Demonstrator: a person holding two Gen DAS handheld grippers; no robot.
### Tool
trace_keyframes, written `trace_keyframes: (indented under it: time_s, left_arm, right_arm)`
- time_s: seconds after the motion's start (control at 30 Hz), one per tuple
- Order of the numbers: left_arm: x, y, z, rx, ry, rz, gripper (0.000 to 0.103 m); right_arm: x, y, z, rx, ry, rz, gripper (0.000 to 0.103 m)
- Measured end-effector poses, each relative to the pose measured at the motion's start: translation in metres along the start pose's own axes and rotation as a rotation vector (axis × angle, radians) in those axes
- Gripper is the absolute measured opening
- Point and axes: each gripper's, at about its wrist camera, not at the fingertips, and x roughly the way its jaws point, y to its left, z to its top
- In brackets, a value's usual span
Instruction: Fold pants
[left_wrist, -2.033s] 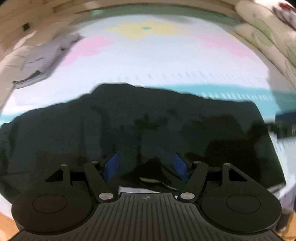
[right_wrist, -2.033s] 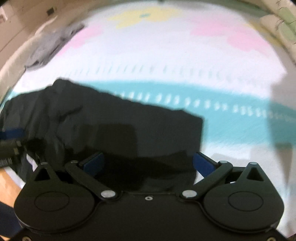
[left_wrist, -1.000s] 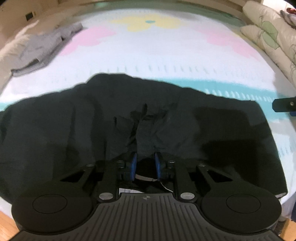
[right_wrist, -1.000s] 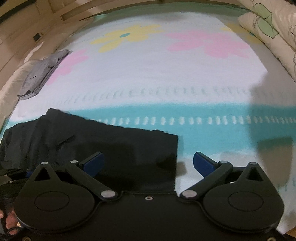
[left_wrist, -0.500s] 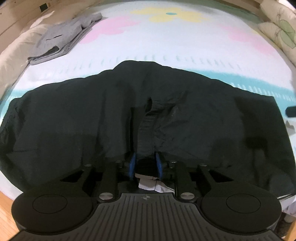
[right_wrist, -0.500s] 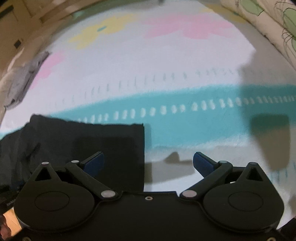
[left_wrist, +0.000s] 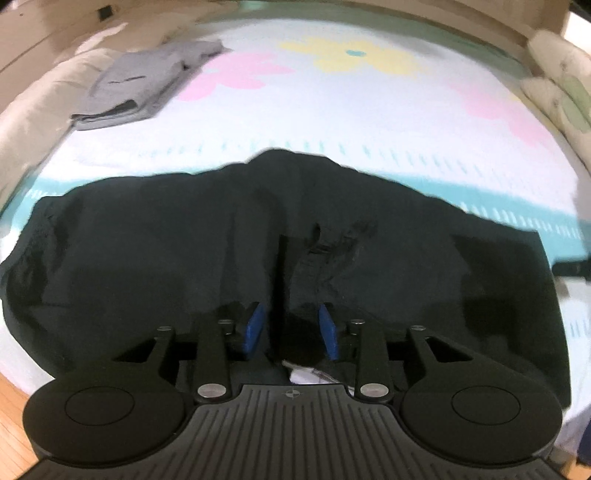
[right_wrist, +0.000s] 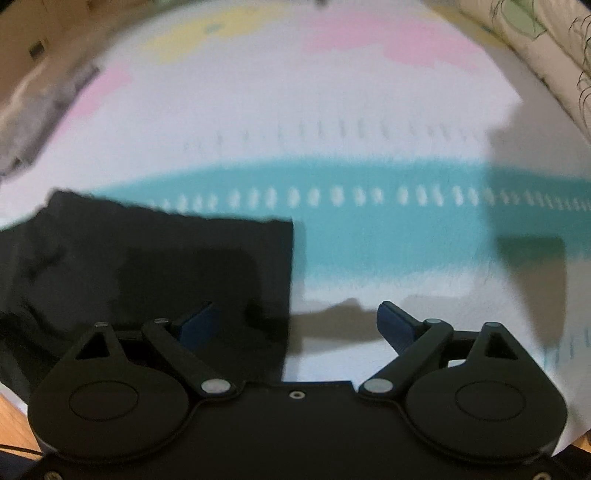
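Note:
Black pants (left_wrist: 184, 258) lie spread across the flowered bed sheet (left_wrist: 332, 122), crotch peak toward the far side. My left gripper (left_wrist: 291, 328) hovers at the near edge by the waistband. Its jaws are opening, with a fold of black cloth and a white label (left_wrist: 304, 373) between the blue pads, which stand apart from the cloth. In the right wrist view the square end of a pant leg (right_wrist: 166, 266) lies at the left. My right gripper (right_wrist: 297, 325) straddles its near corner, wide but closing, left finger over the cloth and right finger over the bare sheet (right_wrist: 369, 122).
A folded grey garment (left_wrist: 147, 85) lies at the far left of the bed and shows blurred (right_wrist: 37, 110) in the right wrist view. Patterned pillows (right_wrist: 535, 48) line the right side. Wooden floor (left_wrist: 11, 424) shows below the bed's near edge.
The left jaws have spread apart and released the pinched waistband fold. The right gripper has sunk toward the pant leg's end, and its jaws have narrowed a little.

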Motion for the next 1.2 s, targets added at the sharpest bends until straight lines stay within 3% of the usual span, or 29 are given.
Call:
trace_keyframes:
  time_s: [0.1,0.17,0.37,0.53,0.67,0.9,1.03,1.2]
  left_arm:
    - [0.005,-0.003,-0.002,0.045,0.051,-0.049,0.034]
    - [0.005,-0.004,-0.003,0.048,0.055,-0.042,0.034]
    - [-0.016,0.008,0.011,-0.035,-0.061,-0.113,0.034]
    - [-0.005,-0.012,0.027,-0.016,-0.085,-0.047,0.039]
    - [0.023,-0.026,0.043,0.005,-0.064,0.068,0.039]
    - [0.059,-0.015,0.044,-0.091,0.082,0.049,0.041]
    - [0.055,-0.016,0.041,-0.073,0.064,0.053,0.044]
    - [0.035,-0.015,0.038,-0.059,0.001,0.016,0.044]
  right_arm:
    - [-0.010,0.004,0.000,-0.012,-0.033,0.009,0.094]
    - [-0.009,0.010,0.000,-0.031,-0.035,0.014,0.094]
    - [-0.005,0.030,-0.007,-0.106,-0.004,0.072,0.094]
    - [-0.003,0.047,-0.012,-0.154,0.011,0.102,0.094]
    - [0.004,0.054,-0.017,-0.179,0.039,0.108,0.094]
    - [0.024,0.062,-0.025,-0.219,0.105,0.076,0.095]
    - [0.030,0.070,-0.029,-0.288,0.106,0.029,0.100]
    - [0.025,0.070,-0.028,-0.282,0.093,0.038,0.099]
